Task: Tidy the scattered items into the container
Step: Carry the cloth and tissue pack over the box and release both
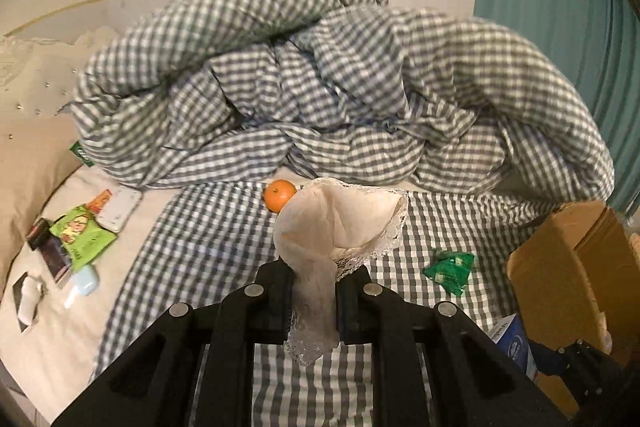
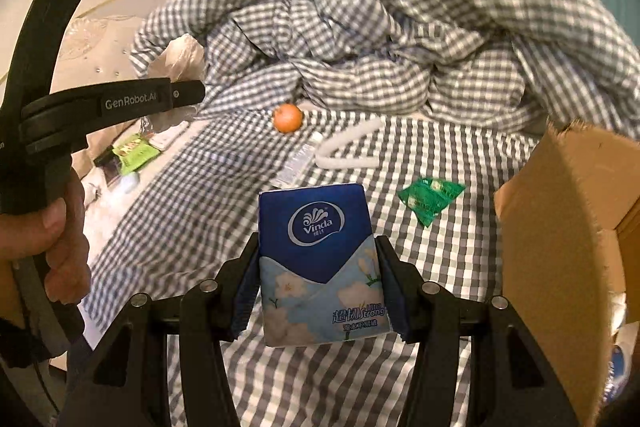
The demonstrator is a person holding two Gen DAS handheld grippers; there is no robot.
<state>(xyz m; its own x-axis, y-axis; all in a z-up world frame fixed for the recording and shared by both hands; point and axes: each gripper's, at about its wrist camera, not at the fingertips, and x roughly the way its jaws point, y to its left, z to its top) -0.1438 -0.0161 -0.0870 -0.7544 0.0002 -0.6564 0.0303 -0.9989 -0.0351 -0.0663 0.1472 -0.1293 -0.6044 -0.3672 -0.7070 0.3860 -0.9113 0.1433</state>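
My left gripper [image 1: 314,291] is shut on a cream lace-trimmed cloth [image 1: 344,223] and holds it above the checked bed sheet. My right gripper [image 2: 318,279] is shut on a blue Vinda tissue pack [image 2: 320,263], held above the sheet beside the cardboard box [image 2: 560,227] at the right. The box also shows in the left wrist view [image 1: 576,267]. An orange [image 1: 280,195] [image 2: 287,117] and a green wrapper [image 1: 450,267] [image 2: 430,198] lie on the sheet. The left gripper's body [image 2: 120,103] shows at the left of the right wrist view.
A rumpled checked duvet [image 1: 320,87] fills the back of the bed. Snack packets [image 1: 80,231], a small white case [image 1: 120,209] and other small items lie at the left by a pillow [image 1: 32,147]. A white hanger [image 2: 344,147] and a small bottle [image 2: 298,161] lie mid-sheet.
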